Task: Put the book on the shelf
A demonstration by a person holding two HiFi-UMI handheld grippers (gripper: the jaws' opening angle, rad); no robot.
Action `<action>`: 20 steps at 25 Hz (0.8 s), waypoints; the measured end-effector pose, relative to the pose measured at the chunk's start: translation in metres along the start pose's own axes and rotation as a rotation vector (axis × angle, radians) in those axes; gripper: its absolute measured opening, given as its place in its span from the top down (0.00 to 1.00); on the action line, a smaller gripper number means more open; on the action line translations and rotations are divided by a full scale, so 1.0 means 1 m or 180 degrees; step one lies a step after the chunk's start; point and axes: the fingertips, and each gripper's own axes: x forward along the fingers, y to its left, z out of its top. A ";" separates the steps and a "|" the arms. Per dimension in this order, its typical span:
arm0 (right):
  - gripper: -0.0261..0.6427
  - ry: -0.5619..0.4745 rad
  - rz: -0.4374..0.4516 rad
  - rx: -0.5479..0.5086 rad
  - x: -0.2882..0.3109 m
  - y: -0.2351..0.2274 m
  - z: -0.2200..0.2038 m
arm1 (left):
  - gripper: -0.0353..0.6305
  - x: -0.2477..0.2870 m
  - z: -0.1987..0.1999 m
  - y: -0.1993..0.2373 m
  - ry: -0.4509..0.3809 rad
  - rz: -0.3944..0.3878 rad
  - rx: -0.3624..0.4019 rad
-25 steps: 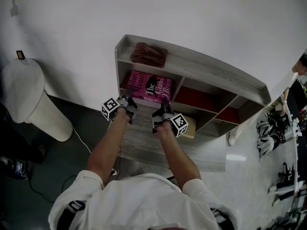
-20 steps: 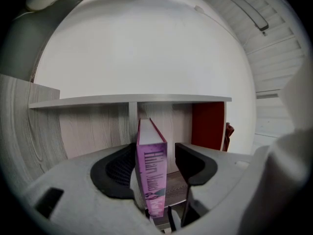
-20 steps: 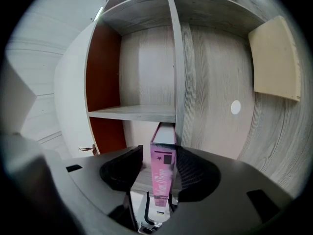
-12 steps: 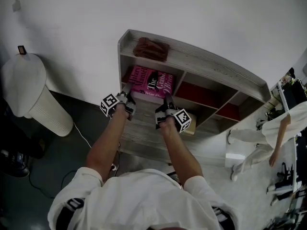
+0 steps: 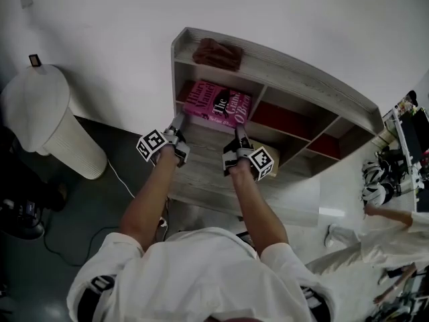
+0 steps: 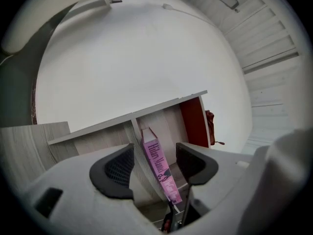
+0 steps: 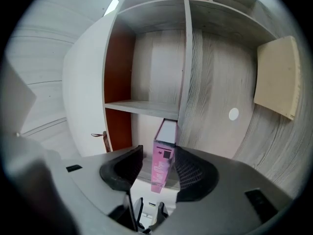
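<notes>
The pink book (image 5: 220, 104) lies flat in the upper left compartment of the grey wooden shelf (image 5: 295, 79). My left gripper (image 5: 177, 131) hovers just in front of the book's near left corner with its jaws spread. In the left gripper view the book's spine (image 6: 159, 168) runs between the two dark pads (image 6: 115, 172) with a gap on each side. My right gripper (image 5: 238, 141) is at the book's near right corner, open as well. In the right gripper view the book's end (image 7: 162, 164) stands between the pads, close to the right one (image 7: 194, 176).
A dark red cloth (image 5: 216, 52) lies on the shelf's top board. A tan box (image 5: 273, 172) sits on the lower board beside my right gripper. A white ribbed cylinder (image 5: 41, 123) stands on the floor at left. A person in white (image 5: 379, 243) is at right.
Both grippers have spread their jaws and let go of the book, which now rests in the compartment. The person at right has moved lower in the head view.
</notes>
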 end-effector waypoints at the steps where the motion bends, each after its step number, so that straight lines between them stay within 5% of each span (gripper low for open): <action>1: 0.69 0.0000 0.0000 0.0014 0.000 0.000 0.000 | 0.55 -0.003 -0.002 -0.001 0.0006 -0.0014 -0.0006; 5: 0.69 0.0011 -0.0035 0.0007 0.001 -0.001 0.000 | 0.55 -0.012 -0.019 -0.005 0.0089 -0.0055 -0.0035; 10: 0.69 0.0125 0.0006 -0.0272 -0.003 0.004 -0.001 | 0.55 -0.016 -0.029 -0.023 0.0255 -0.0144 0.0352; 20: 0.69 0.0538 0.0056 -0.1738 -0.032 0.025 -0.003 | 0.56 -0.026 -0.051 -0.062 0.0411 -0.0427 0.1399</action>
